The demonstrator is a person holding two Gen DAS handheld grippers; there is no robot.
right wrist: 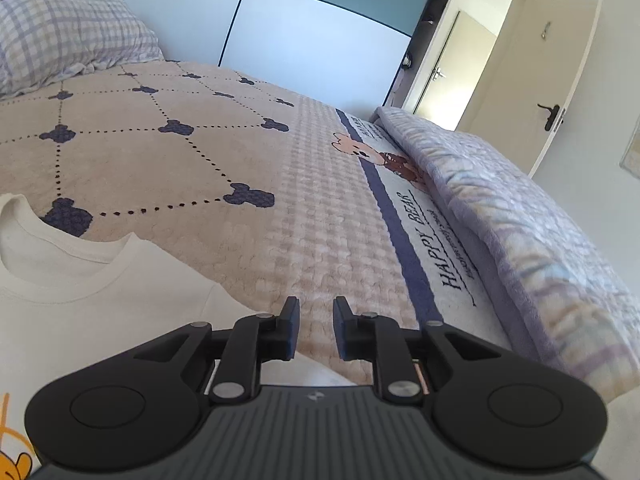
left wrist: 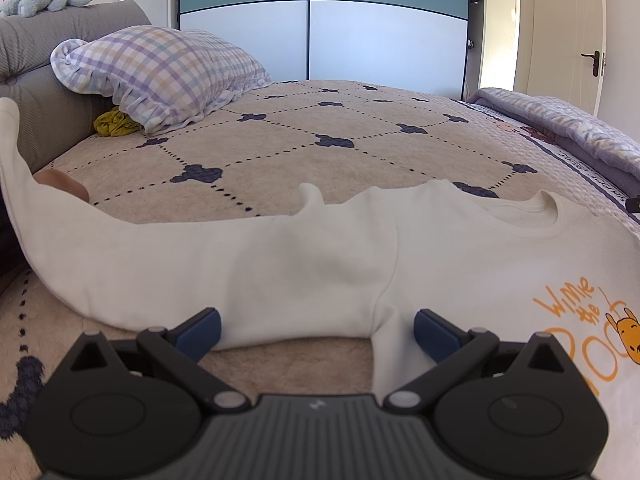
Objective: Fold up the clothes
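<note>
Item: cream sweatshirt laid flat on bed, sleeve spread out for folding.

Left wrist view: left gripper [left wrist: 316,332] at 6 o'clock, jaws spread wide and pinching nothing, poised at the underarm of the sweatshirt [left wrist: 320,256]; sleeve [left wrist: 120,256] runs to 9 o'clock, collar at 3 o'clock. Right wrist view: right gripper [right wrist: 316,330] at 6 o'clock, jaws slightly parted, nothing between them, over the bedspread [right wrist: 248,160]; sweatshirt at 8 o'clock, likely just let go.

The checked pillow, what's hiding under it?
A crumpled yellow-green cloth pokes out from under the checked pillow, by the grey headboard. The pillow covers the rest, so I cannot tell what it is.
</note>
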